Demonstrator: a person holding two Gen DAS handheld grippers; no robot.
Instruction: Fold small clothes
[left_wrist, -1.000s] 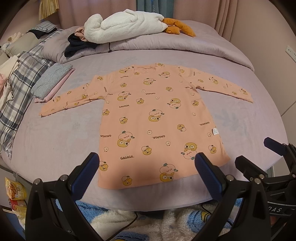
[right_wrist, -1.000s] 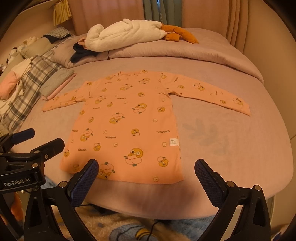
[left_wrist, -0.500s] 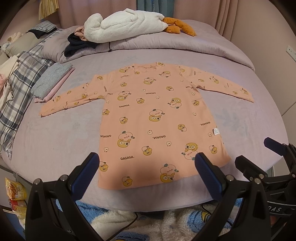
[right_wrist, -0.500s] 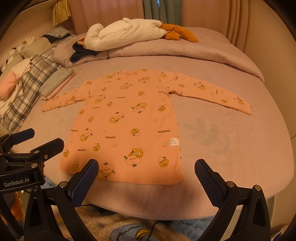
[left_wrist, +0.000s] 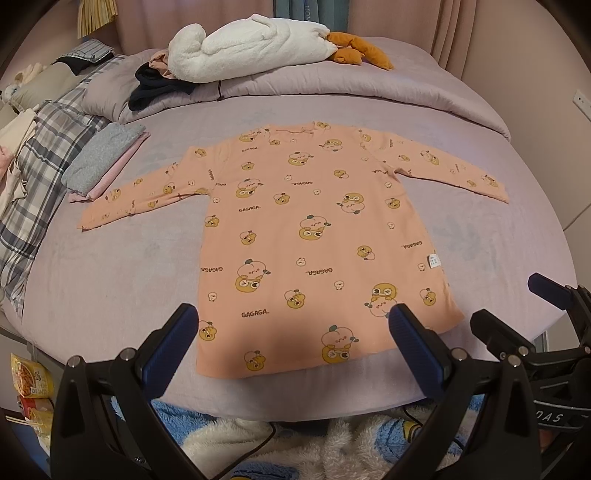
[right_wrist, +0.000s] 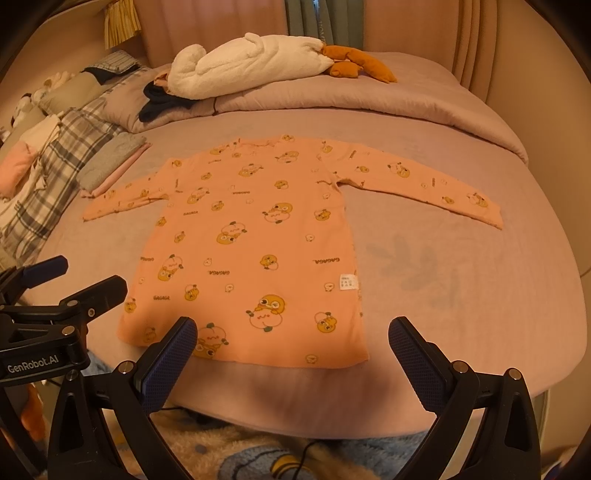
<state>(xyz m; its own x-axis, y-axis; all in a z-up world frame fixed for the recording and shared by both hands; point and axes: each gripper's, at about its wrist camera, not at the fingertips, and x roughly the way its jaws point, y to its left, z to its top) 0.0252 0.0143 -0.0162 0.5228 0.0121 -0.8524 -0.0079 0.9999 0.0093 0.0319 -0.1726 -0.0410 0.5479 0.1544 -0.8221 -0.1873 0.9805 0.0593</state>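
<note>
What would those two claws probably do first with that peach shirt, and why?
Probably the left gripper reaches for the left sleeve to fold it inward: the shirt lies flat, both sleeves spread, and both grippers hang open and empty near the hem.

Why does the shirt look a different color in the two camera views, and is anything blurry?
Right wrist view: warmer orange cast on the shirt. Left wrist view: cooler, pinker, with shade across the hem. Both are sharp, with fisheye bending at the bed edge.
</note>
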